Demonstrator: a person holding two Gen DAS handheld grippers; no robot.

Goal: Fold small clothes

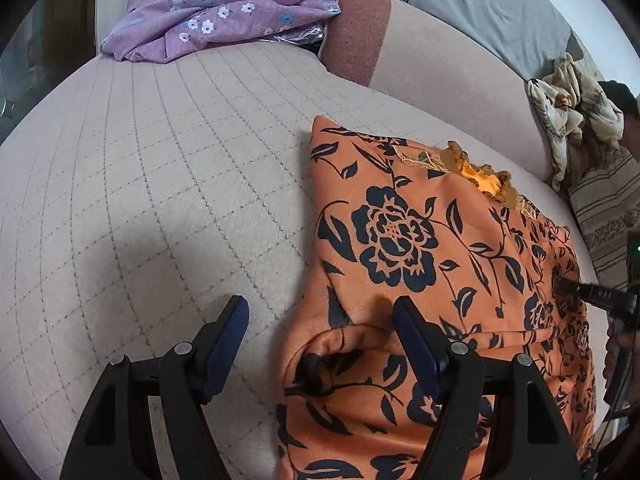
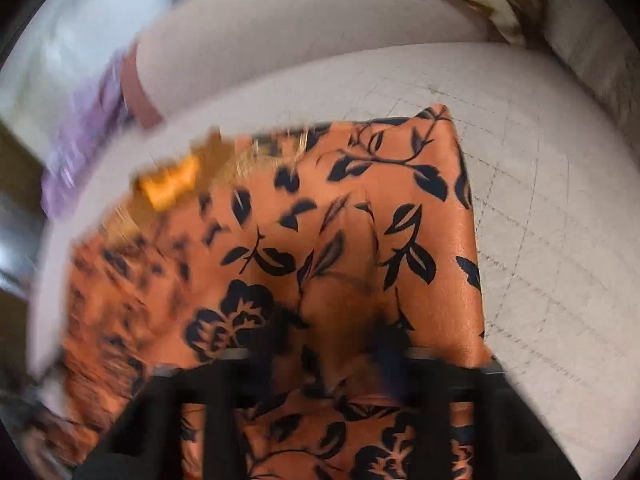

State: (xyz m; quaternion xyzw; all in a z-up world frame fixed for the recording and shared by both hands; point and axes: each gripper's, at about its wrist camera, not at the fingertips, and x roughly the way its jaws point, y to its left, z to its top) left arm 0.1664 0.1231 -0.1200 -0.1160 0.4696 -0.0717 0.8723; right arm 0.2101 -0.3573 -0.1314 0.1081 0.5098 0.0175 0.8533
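Home living room, quilted beige sofa seat (image 1: 160, 184), grey cushion (image 1: 492, 12), loose clothes (image 1: 216, 8) lying about

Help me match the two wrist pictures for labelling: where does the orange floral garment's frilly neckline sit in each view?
Left wrist view: the frilly neckline is right of centre, at the far edge of the orange floral garment.
Right wrist view: it is blurred, left of centre, on the garment's upper left edge.
Shared landmark: the purple flowered cloth, top left in the left view, a purple smear at the left edge in the right view.
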